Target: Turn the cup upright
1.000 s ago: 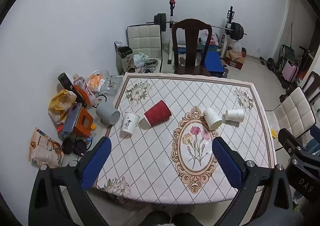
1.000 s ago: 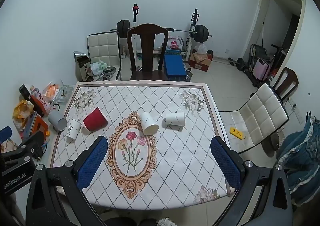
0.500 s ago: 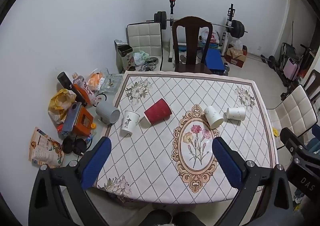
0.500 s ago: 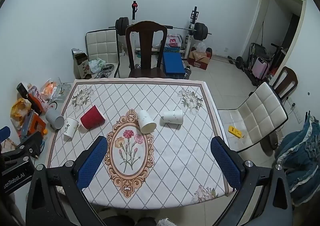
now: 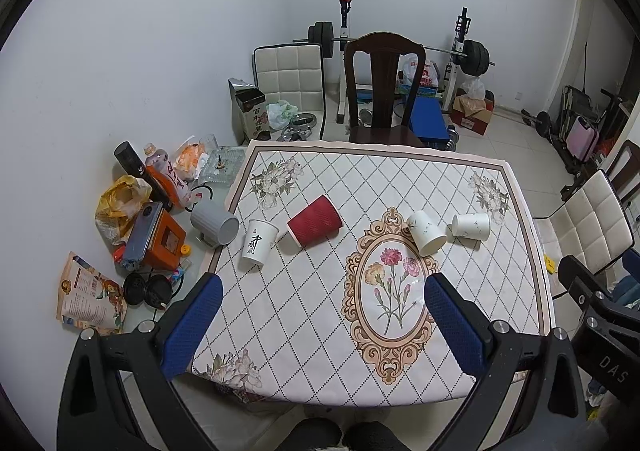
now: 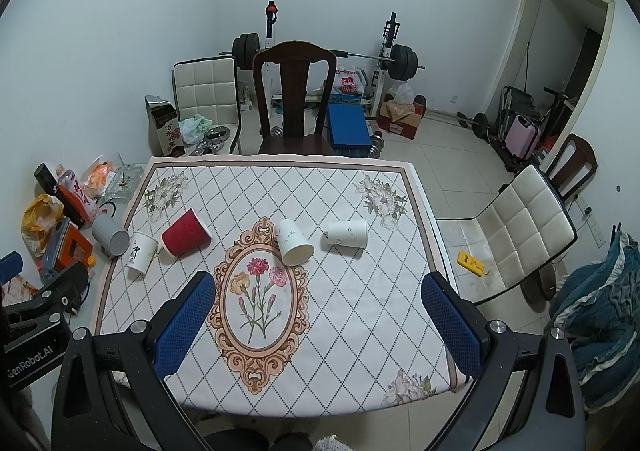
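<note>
1. Jaws: on my left gripper [image 5: 320, 315] and my right gripper [image 6: 316, 315] alike they stand wide apart with nothing between them. Both grippers hang high above the near edge of the table [image 6: 360, 335], well clear of every cup.
2. Red ribbed cup [image 5: 315, 220]: on its side, left of the oval flower motif, mouth toward the left and near side.
3. White cup with black lettering [image 5: 258, 242]: just left of the red one, near the table's left edge. I cannot tell for certain whether it lies tipped or stands mouth-down.
4. White speckled cup [image 6: 294, 242]: on its side at the top of the motif, mouth toward me.
5. Second white speckled cup [image 6: 347, 233]: on its side just right of that one, apart from it.
6. Progress, as I judge it: nothing righted yet; no cup stands mouth-up. Approach, grasp and turn all remain.
7. Surroundings: grey mug [image 5: 214, 221] lying off the table's left edge among clutter; dark wooden chair [image 6: 295, 99] at the far side.
</note>
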{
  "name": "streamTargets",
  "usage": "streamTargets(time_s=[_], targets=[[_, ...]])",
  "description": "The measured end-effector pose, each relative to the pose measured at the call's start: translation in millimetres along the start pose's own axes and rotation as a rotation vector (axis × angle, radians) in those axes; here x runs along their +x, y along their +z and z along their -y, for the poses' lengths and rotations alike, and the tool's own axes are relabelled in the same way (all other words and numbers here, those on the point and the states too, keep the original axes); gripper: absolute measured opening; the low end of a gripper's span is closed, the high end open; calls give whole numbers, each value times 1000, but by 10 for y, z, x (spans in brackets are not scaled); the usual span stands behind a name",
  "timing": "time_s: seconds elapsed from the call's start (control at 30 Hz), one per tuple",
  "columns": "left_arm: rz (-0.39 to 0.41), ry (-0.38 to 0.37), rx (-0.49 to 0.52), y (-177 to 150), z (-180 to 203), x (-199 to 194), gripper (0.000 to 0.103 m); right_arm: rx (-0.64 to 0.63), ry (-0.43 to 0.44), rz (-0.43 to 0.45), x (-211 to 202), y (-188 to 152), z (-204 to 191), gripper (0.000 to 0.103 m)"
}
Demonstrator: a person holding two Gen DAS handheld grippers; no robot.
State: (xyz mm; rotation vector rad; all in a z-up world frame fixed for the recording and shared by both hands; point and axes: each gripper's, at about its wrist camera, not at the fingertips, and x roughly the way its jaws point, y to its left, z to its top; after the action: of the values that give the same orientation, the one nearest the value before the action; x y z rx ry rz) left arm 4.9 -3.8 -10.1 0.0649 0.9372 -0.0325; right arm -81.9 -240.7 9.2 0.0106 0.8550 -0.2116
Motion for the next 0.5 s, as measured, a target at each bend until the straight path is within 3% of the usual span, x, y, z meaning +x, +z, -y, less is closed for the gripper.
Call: streamTargets(time_s=[0.5], targets=[[5, -6, -2, -12, 9, -62, 103, -2, -2, -3, 7, -21, -27, 103]])
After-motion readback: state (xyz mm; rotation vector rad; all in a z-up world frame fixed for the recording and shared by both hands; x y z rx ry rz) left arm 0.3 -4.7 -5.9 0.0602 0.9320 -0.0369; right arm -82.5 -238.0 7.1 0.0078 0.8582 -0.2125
